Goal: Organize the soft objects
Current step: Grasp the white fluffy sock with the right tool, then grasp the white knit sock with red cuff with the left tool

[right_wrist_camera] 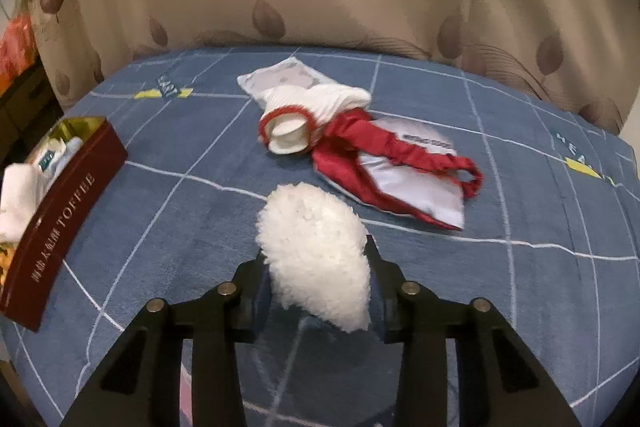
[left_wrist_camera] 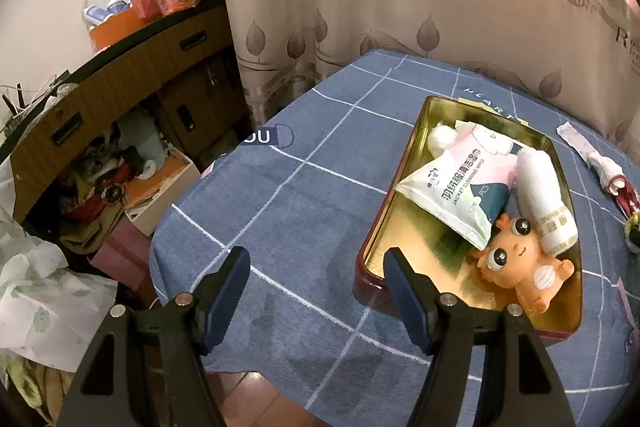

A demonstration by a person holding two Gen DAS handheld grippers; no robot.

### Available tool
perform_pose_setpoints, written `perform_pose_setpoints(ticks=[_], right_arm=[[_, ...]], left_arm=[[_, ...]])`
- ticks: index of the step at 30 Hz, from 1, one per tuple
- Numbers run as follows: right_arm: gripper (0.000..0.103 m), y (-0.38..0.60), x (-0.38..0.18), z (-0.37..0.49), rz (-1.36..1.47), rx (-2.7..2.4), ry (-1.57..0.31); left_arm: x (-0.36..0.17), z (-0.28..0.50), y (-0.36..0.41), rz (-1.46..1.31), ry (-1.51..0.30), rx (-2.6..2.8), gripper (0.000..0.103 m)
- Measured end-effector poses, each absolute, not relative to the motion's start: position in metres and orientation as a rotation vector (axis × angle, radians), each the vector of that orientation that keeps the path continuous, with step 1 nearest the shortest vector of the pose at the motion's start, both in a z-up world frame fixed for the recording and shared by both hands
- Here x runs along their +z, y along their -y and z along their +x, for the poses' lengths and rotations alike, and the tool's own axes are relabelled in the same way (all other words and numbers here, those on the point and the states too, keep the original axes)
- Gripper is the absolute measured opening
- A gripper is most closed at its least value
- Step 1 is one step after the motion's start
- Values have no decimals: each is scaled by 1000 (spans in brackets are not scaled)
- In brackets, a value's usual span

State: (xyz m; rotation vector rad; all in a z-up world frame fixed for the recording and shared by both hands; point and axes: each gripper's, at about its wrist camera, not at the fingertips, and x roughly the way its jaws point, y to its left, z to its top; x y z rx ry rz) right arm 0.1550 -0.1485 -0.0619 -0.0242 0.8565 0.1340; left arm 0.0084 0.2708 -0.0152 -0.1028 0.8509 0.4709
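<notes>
My right gripper (right_wrist_camera: pixel 316 251) is shut on a white fluffy plush piece (right_wrist_camera: pixel 316 251), held just above the blue checked cloth. Beyond it lie a white glove with a red cuff (right_wrist_camera: pixel 308 107) and a red-and-white pouch (right_wrist_camera: pixel 400 175). The maroon toffee tin (right_wrist_camera: pixel 68 223) stands at the left; in the left wrist view its gold inside (left_wrist_camera: pixel 420 223) holds a wipes packet (left_wrist_camera: pixel 460 187), a rolled white towel (left_wrist_camera: pixel 546 203), an orange rubber doll (left_wrist_camera: pixel 520 267) and a white cotton ball (left_wrist_camera: pixel 442 139). My left gripper (left_wrist_camera: pixel 316 267) is open and empty, its right finger over the tin's near left corner.
The table is covered by a blue checked cloth (left_wrist_camera: pixel 300 195). A leaf-print curtain (left_wrist_camera: pixel 360 7) hangs behind it. A wooden desk (left_wrist_camera: pixel 120 83) with clutter beneath it and boxes stands to the left. The glove end (left_wrist_camera: pixel 604 167) lies right of the tin.
</notes>
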Motion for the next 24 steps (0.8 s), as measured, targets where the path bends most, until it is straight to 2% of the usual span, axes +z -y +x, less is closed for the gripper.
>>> perform_pose_setpoints(ticks=[12,24], right_arm=[[36,230,-43,147,-22,-35,-801],[36,293,-71,151,11,-92,-859]], left_arm=[[-18,7,-267,-78,-842,474,71],[16,20,-236,-52,-803,394,71]])
